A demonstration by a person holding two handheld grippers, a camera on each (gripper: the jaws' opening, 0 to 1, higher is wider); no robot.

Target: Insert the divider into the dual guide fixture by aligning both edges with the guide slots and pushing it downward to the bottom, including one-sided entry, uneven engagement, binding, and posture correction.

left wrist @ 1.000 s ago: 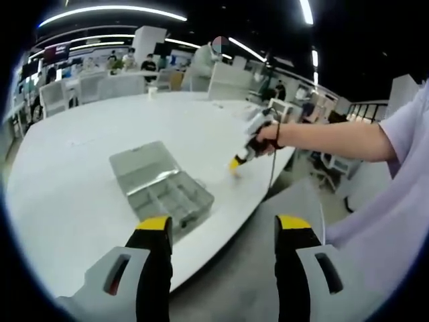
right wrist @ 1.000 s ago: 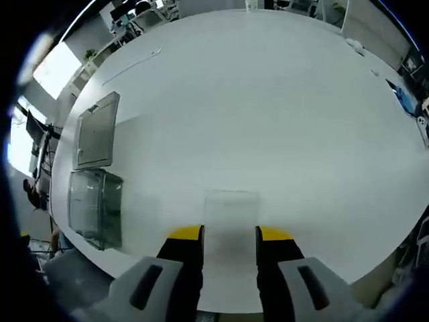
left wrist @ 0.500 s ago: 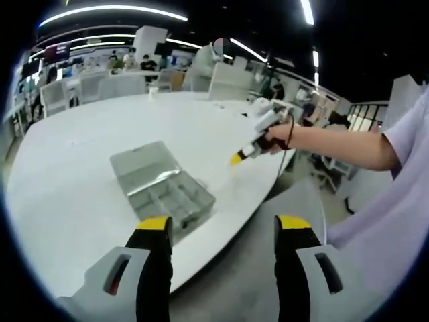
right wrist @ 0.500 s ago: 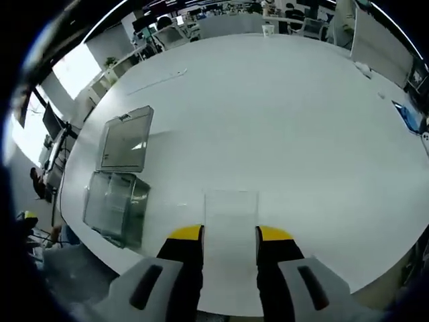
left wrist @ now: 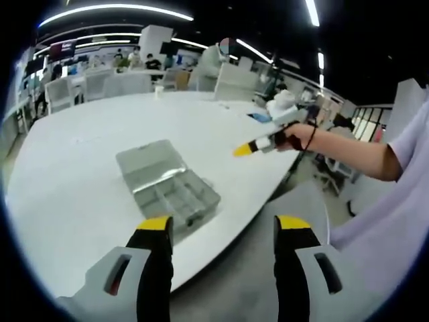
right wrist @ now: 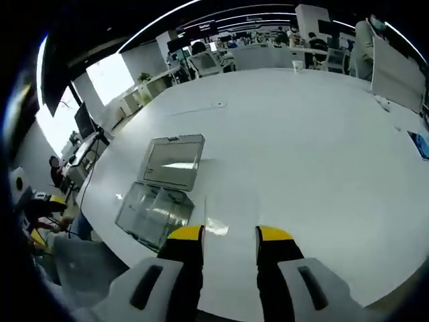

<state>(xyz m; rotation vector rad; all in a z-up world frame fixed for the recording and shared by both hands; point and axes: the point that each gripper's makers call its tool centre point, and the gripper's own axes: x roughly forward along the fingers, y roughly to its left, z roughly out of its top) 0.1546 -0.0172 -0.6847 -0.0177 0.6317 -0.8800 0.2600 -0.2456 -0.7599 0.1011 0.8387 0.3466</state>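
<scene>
Worktop: large white rounded worktop, with the box near its edge.
Box: clear grey plastic compartment box with its flat lid swung open and lying on the worktop behind the compartments.
Divider: thin clear plastic divider sheet, hard to make out, standing between the right jaws, above the worktop just right of the box.
Right gripper: yellow-tipped black jaws narrow, closed onto the divider; in the left gripper view it hangs in a person's hand above the worktop.
Left gripper: jaws wide apart, nothing between them, held off the worktop's edge, near the box.
</scene>
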